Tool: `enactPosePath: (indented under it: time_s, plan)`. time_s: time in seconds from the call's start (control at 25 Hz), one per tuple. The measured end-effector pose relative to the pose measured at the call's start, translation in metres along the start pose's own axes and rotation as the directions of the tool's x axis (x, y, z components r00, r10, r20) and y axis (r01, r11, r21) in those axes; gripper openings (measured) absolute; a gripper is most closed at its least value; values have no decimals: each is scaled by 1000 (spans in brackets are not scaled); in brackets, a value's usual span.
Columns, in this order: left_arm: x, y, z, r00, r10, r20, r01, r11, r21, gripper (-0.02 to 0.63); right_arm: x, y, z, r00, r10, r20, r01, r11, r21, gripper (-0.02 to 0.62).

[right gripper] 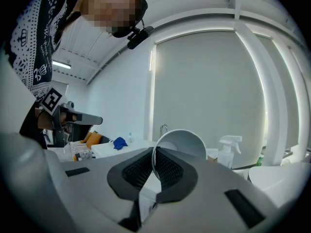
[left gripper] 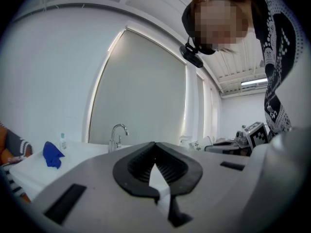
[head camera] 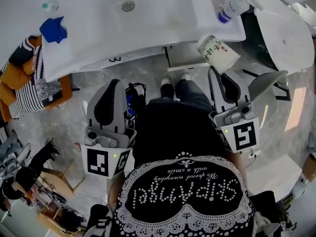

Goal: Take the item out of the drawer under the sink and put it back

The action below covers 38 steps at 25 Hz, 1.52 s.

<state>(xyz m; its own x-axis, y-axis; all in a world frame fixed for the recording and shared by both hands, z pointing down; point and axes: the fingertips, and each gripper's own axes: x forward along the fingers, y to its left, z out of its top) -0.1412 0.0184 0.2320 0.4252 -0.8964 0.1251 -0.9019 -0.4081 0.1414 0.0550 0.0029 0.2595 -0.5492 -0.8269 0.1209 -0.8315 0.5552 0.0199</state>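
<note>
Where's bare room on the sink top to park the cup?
Bare: sink top between drain and spray bottle, and the stretch between blue cloth and drain. Crowded: right end around the spray bottle; left end holds the cloth and a small bottle.

Bright, soft light through the large window (right gripper: 209, 91); fisheye edges bend, corners dark.

Washroom: white sink (head camera: 163, 26), faucet (left gripper: 118, 131)
</note>
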Motion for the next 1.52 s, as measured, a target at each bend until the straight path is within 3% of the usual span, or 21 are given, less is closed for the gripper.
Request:
enactPosePath:
  time_s: [0.16, 0.52, 0.72, 0.88, 1.08, 1.28, 1.52]
  plan:
    - [-8, -1, 0, 1000, -1, 25, 2, 997, -73, 5, -8, 3, 0, 1000, 5, 13, -6, 1000, 18, 26]
    - [11, -37, -4, 997, -77, 5, 77, 994, -81, 5, -30, -6, -8, 998, -55, -14, 55, 998, 27, 26]
    - [13, -46, -10, 993, -116, -5, 115, 989, -97, 5, -36, -5, -20, 992, -95, -85, 90, 994, -56, 26]
    - [11, -41, -14, 994, -105, -17, 103, 988, -113, 5, -32, 0, -32, 984, -109, -141, 81, 978, -191, 26]
    - [7, -36, -17, 997, -68, -21, 65, 990, -128, 5, -30, 3, -66, 937, -83, -340, -80, 895, -438, 26]
    - [2, -28, -19, 1000, -4, -23, 1, 990, -138, 5, -17, 4, -75, 930, -39, -366, -158, 856, -493, 26]
    - [0, -24, -16, 998, 58, -20, -60, 987, -147, 5, -8, 2, -100, 901, 13, -435, -265, 809, -525, 26]
